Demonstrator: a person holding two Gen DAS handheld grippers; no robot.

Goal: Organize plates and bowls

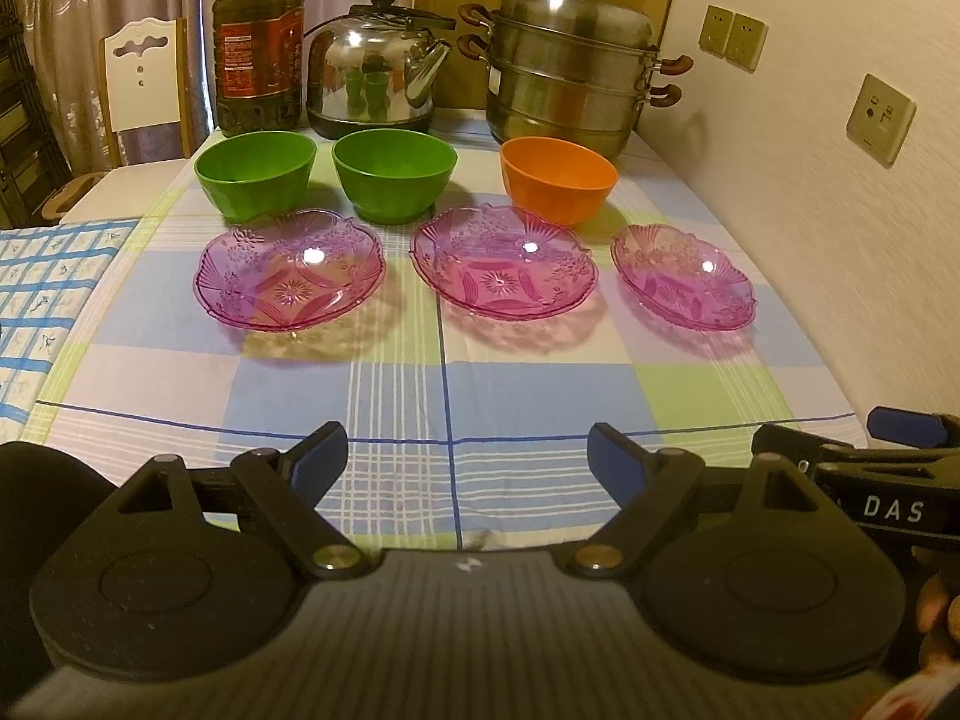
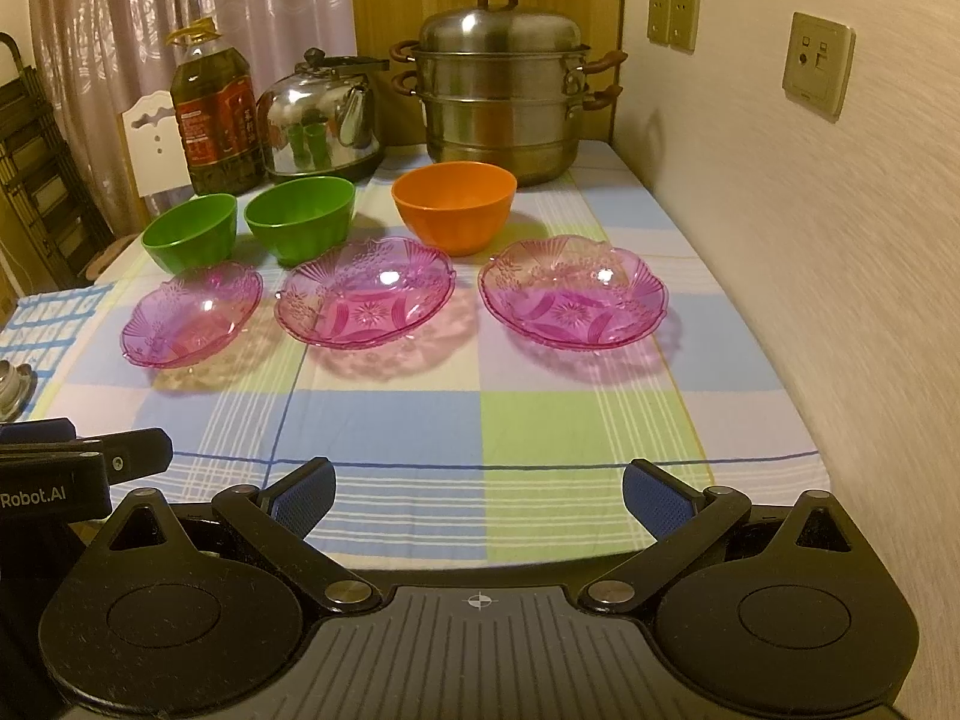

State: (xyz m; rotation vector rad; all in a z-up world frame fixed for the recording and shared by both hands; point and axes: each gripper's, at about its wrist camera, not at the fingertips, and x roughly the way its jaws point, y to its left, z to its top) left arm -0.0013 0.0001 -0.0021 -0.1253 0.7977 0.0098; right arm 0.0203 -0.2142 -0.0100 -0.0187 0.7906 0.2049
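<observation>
Hovering grippers, jaws apart, empty.

Three pink plates: clear glossy plastic, embossed pattern. Two green bowls, orange bowl: opaque plastic, smooth, soft sheen. Desk cloth: matt checked fabric. Steamer pot, kettle: polished metal, mirror-like on kettle. Oil bottle: clear plastic, paper label. Tongs: matt black plastic, textured blue pads.
</observation>
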